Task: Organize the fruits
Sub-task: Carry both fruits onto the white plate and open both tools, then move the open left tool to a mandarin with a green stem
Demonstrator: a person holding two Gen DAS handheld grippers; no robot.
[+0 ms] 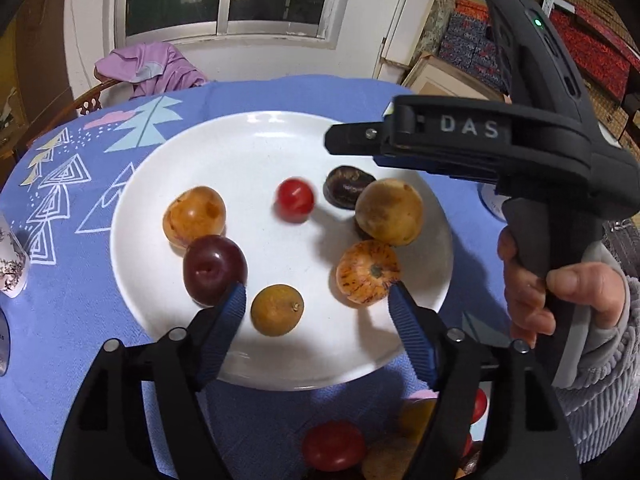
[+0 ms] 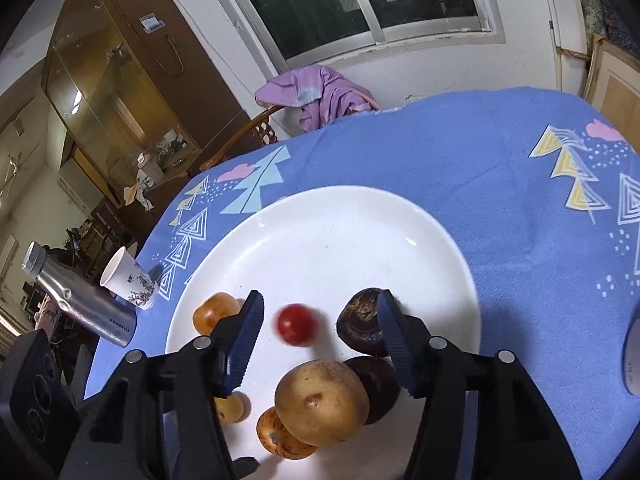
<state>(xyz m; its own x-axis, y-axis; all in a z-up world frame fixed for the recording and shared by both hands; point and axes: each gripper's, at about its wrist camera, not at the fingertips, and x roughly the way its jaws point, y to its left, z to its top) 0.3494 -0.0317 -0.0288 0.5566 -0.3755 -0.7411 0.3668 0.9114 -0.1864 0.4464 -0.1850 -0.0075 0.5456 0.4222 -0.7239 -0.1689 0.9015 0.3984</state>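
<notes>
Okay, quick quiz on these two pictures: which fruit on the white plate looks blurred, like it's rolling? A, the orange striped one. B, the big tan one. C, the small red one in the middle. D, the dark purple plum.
C: the small red fruit is smeared in both wrist views, while the other fruits on the white plate look sharp.

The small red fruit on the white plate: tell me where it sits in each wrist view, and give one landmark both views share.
Left wrist view: the small red fruit lies near the middle of the white plate, left of a dark fruit.
Right wrist view: the same red fruit lies low on the plate, between the gripper's two blue fingers.
Shared landmark: the purple cloth on the chair beyond the table.
</notes>
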